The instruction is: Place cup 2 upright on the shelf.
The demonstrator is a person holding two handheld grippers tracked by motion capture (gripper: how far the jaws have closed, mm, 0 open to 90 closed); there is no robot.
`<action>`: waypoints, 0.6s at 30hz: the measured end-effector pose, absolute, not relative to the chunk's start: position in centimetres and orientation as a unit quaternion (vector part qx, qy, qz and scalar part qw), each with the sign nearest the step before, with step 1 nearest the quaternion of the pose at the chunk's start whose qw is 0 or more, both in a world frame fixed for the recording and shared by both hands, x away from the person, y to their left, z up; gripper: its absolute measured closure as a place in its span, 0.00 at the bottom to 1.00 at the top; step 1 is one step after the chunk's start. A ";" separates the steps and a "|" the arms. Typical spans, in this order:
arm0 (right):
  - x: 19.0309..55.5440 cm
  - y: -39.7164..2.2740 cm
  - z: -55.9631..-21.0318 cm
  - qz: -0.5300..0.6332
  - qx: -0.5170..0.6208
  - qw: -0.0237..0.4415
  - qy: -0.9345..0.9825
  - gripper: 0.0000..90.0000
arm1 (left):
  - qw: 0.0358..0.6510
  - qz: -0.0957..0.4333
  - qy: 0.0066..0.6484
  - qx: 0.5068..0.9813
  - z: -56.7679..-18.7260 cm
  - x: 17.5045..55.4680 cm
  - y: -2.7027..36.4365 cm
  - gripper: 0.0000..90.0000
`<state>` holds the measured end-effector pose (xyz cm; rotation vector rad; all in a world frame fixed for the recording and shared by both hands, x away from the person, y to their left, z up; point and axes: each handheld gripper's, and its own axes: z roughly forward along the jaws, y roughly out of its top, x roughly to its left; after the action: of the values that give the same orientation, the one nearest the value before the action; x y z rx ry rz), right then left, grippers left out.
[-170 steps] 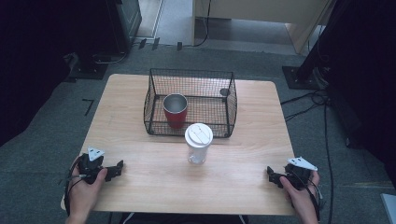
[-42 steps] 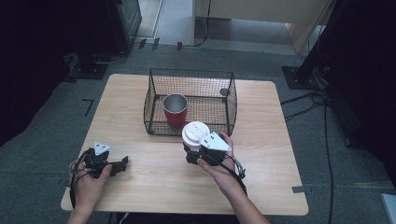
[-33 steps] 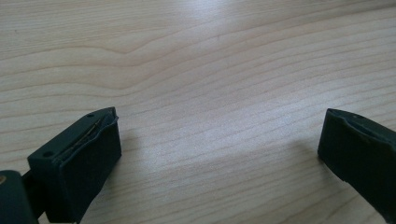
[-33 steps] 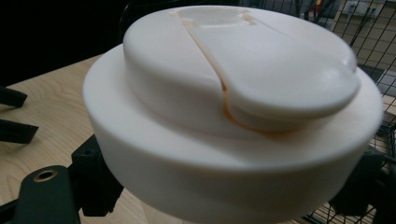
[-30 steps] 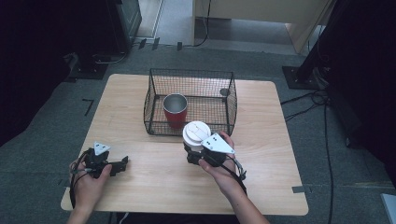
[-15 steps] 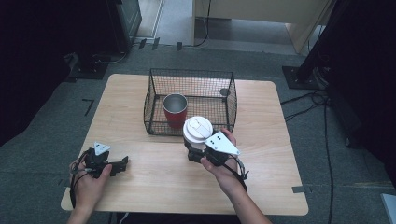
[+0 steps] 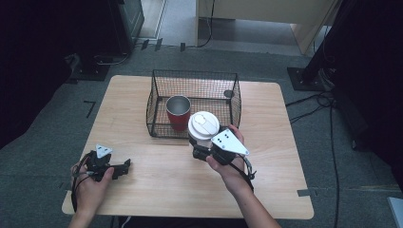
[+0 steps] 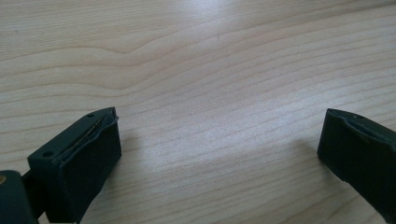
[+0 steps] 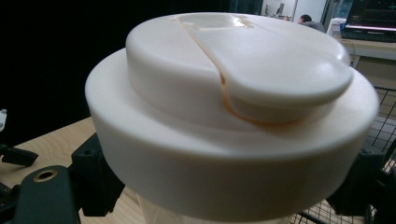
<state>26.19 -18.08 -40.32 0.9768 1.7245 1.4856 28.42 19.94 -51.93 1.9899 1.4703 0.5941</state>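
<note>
A clear tumbler with a white lid [image 7: 203,124] hangs above the table just in front of the wire basket [image 7: 195,72]. My right gripper [image 7: 199,150] is shut on the tumbler's body under the lid. In the right gripper view the lid [image 9: 233,93] looms close, with a black jaw at each side below its rim. A red cup [image 7: 178,113] with a metal inside stands upright in the basket's front left. My left gripper [image 7: 123,167] rests on the table near the front left, open. Bare wood shows between the left gripper's [image 8: 219,154] jaws.
A small dark round object [image 7: 228,93] lies in the basket's back right corner. The wooden table [image 7: 266,190] has bare room at the front middle and right. Dark equipment and cables surround the table on the floor.
My right gripper has lifted the tumbler a little and carried it slightly toward the basket. The left gripper has stayed where it was.
</note>
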 end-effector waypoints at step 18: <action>26.8 -18.7 -38.0 0.578 0.371 0.350 0.637 0.18 | 0.295 0.224 0.553 0.747 -51.9 28.4 19.9 0.00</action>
<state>26.82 -18.69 -37.95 0.9610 1.6507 1.4964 28.43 19.92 -51.94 1.9868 1.4715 0.5948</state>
